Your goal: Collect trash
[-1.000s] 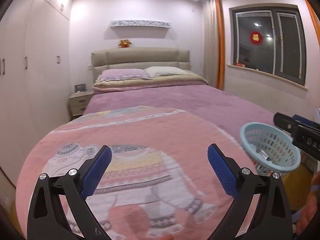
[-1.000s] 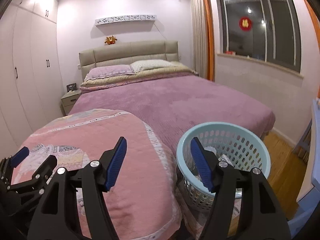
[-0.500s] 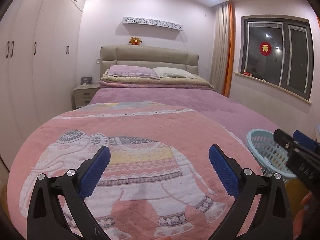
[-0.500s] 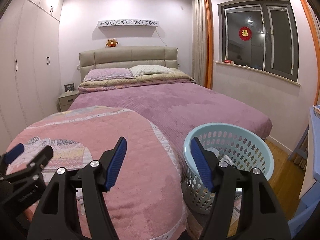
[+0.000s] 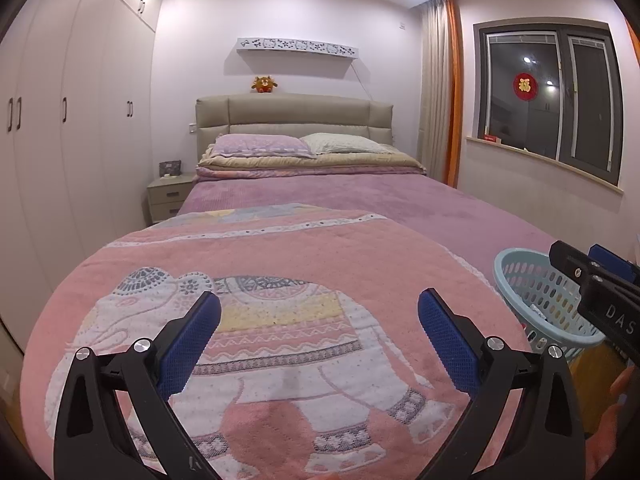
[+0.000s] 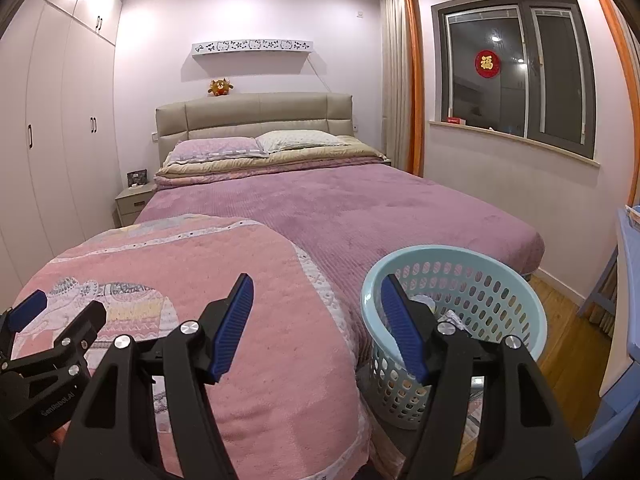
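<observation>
- The right tool (image 6: 316, 320), black-armed with blue ribbed pads, stands with its jaws well apart and nothing between them, over the near end of the bed beside the basket.
- The left tool (image 5: 320, 334), of the same make, gapes wider and is just as empty, above the pink quilted blanket with a white elephant pattern (image 5: 280, 288).
- The round pale-blue perforated plastic basket (image 6: 480, 296) sits on the wooden floor to the right of the bed's near corner, right by the right tool.
- Inside it lies crumpled whitish trash (image 6: 452, 318), partly hidden by the tool's arm; what it is made of I cannot tell.
- Judged by its look, the trash is light and soft and would crush under the pads; a gentle pinch on a raised fold should do.
- The basket likely weighs little, with a stiff but flexing wall; the rolled rim is the firmest place to grip.
- No loose trash shows on the blanket or the purple bedspread (image 6: 360, 208).
</observation>
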`<control>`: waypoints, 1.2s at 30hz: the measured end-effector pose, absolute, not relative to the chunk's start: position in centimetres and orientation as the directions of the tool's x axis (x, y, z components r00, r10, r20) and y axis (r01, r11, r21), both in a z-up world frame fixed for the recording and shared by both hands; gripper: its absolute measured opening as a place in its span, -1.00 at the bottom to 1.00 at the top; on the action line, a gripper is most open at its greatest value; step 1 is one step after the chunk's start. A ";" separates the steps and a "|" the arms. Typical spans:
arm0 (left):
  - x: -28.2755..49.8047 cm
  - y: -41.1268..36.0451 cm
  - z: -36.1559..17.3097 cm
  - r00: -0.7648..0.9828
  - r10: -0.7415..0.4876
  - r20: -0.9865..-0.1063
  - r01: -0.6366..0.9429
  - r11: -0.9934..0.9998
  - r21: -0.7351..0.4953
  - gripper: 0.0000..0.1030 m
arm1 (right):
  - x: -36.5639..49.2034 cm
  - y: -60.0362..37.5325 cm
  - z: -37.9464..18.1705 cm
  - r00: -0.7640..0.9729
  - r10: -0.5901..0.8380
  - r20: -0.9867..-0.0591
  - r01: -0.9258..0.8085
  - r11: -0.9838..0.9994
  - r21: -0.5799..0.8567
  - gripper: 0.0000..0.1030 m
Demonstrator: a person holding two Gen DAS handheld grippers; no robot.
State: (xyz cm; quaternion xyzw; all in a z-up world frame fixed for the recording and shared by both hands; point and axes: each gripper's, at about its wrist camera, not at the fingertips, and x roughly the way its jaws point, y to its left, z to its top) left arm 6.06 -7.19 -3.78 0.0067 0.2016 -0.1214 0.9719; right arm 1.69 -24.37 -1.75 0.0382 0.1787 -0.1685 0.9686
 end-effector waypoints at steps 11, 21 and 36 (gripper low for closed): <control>6.2 -7.2 -3.8 0.887 -0.232 -0.399 0.238 0.971 -0.034 0.86 | 1.7 -24.4 -1.6 0.877 -0.315 -0.363 0.346 0.938 0.021 0.22; 6.2 -7.3 -3.8 0.887 -0.232 -0.399 0.238 0.971 -0.034 0.86 | 1.9 -24.6 -1.9 0.873 -0.311 -0.376 0.344 0.939 0.021 0.22; 6.3 -7.3 -3.7 0.888 -0.231 -0.398 0.237 0.971 -0.034 0.86 | 1.8 -24.6 -1.9 0.869 -0.317 -0.380 0.350 0.937 0.019 0.22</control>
